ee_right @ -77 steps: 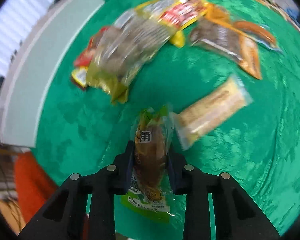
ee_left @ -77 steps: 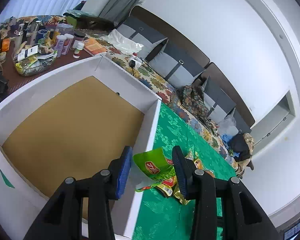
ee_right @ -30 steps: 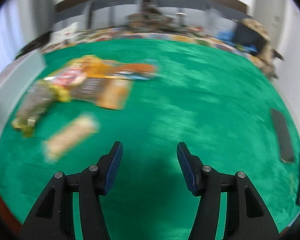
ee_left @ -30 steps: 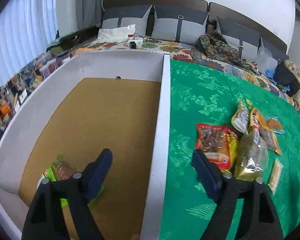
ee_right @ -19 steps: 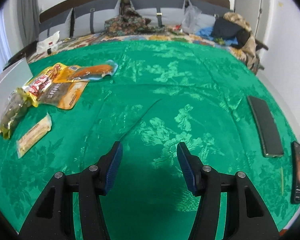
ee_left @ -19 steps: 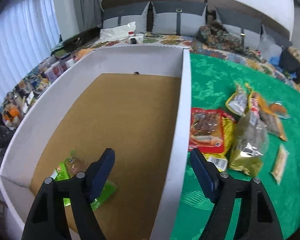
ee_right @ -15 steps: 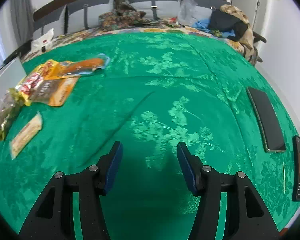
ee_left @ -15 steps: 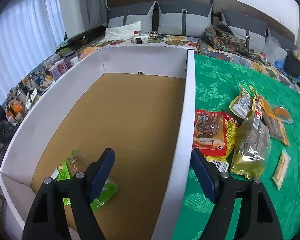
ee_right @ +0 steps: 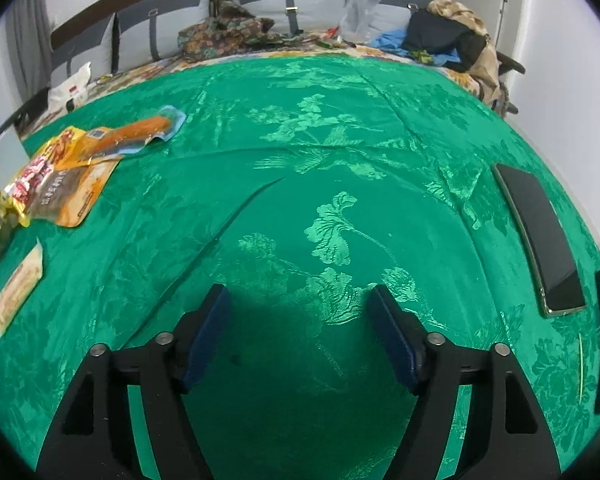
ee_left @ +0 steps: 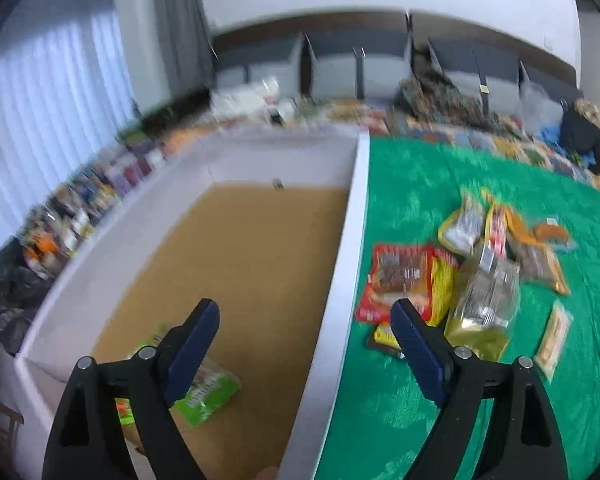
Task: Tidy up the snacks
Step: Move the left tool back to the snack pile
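Observation:
My left gripper (ee_left: 304, 334) is open and empty, straddling the right wall of a white box (ee_left: 342, 264) with a brown floor. A green snack packet (ee_left: 208, 390) lies in the box's near left corner, behind my left finger. Several snack packets lie on the green cloth right of the box: a red one (ee_left: 400, 280), a clear yellow bag (ee_left: 486, 304) and a pale bar (ee_left: 554, 334). My right gripper (ee_right: 300, 336) is open and empty, low over bare green cloth. The orange packets (ee_right: 76, 168) and the pale bar (ee_right: 18, 280) lie far to its left.
Two dark phones (ee_right: 540, 236) lie at the right edge of the green cloth (ee_right: 320, 160). A cluttered side table (ee_left: 80, 208) stands left of the box. A sofa with grey cushions and clothes (ee_right: 240, 28) runs behind the table.
Earlier both grippers held green snack packets; now both are open and empty, and a green packet lies in the box. The left view has lifted and shifted slightly; the right gripper sank a little.

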